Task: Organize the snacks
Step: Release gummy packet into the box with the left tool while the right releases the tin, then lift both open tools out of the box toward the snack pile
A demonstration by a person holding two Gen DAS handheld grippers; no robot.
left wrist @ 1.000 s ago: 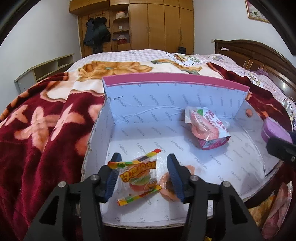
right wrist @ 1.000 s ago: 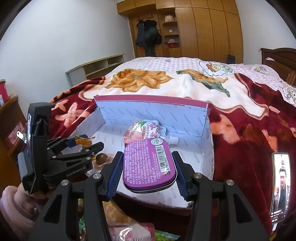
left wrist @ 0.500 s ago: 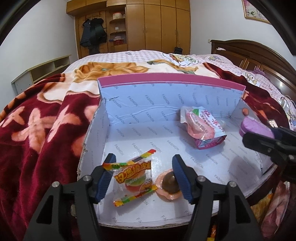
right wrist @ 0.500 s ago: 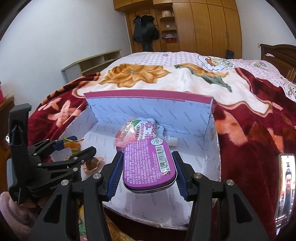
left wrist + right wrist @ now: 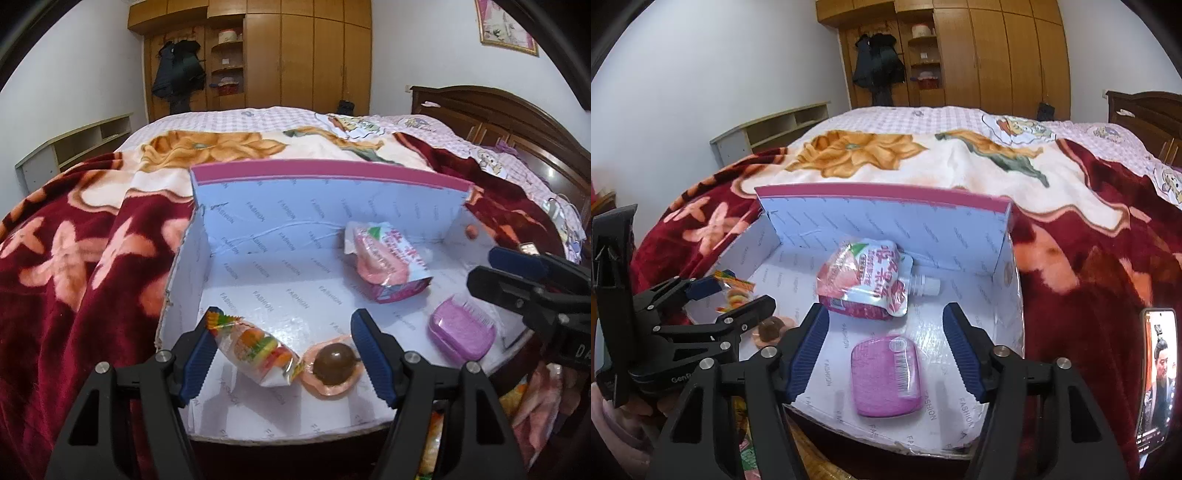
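Both jaws opening: left hand-held gripper (image 5: 284,341) around gummy packet (image 5: 255,350), right hand-held gripper (image 5: 886,343) over seemingly released purple tin (image 5: 884,374).

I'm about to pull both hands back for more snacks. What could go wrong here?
The gummy packet lies right against the left hand-held gripper's blue pad while its jaws are opening, so pulling back might drag it along. The purple tin lies near the box's low front edge between the right hand-held gripper's opening jaws; a careless pull back could knock it out.
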